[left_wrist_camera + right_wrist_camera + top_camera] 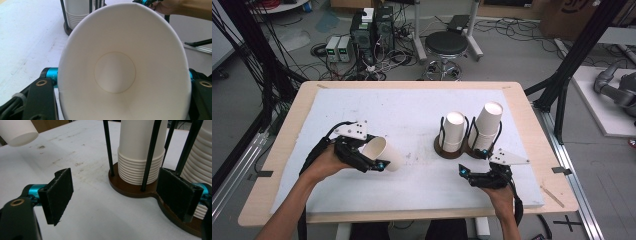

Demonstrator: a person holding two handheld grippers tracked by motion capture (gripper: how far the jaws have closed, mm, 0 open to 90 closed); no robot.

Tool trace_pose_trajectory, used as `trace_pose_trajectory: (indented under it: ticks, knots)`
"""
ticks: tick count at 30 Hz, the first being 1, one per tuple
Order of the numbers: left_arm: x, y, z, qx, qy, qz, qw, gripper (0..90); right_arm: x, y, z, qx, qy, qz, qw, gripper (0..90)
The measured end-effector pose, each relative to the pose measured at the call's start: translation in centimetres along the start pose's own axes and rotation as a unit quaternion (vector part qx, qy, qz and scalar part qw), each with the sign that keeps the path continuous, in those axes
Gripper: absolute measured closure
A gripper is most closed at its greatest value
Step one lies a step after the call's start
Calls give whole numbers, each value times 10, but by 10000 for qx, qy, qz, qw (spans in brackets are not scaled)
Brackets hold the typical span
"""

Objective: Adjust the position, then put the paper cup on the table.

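On the white table (412, 110), left jaws grip an empty paper cup (382, 152); right jaws wide open — holding nothing.

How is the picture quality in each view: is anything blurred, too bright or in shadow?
High view: even light, soft focus, paper cup clear. Left gripper view: cup's inside sharp, evenly lit, bright but not glaring. Right gripper view: near pads sharp, cup stack slightly soft, faint shadows on the table.

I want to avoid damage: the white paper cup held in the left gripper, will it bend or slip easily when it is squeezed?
The paper cup probably bends easily: its rim looks oval between the jaws of the left gripper, so the thin wall seems to yield. It is likely very light, being empty. The smooth tapered wall might slip if the grip loosens.
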State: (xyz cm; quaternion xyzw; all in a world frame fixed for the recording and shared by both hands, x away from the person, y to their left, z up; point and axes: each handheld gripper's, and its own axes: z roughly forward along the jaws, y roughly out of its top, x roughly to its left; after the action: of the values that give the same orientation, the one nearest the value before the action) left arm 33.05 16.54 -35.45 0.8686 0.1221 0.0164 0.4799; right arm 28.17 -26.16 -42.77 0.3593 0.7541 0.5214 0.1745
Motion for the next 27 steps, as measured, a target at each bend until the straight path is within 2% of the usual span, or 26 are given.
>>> trace_pose_trajectory:
  ticks: [16, 27]
  knots:
    - [1, 1, 3, 15, 66, -43, 10000, 301, 2, 1, 1, -10, 48, -44, 10000, 150]
    - [7, 11, 19, 462, 162, 98, 9988, 300, 1, 0, 0, 20, 51, -53, 10000, 150]
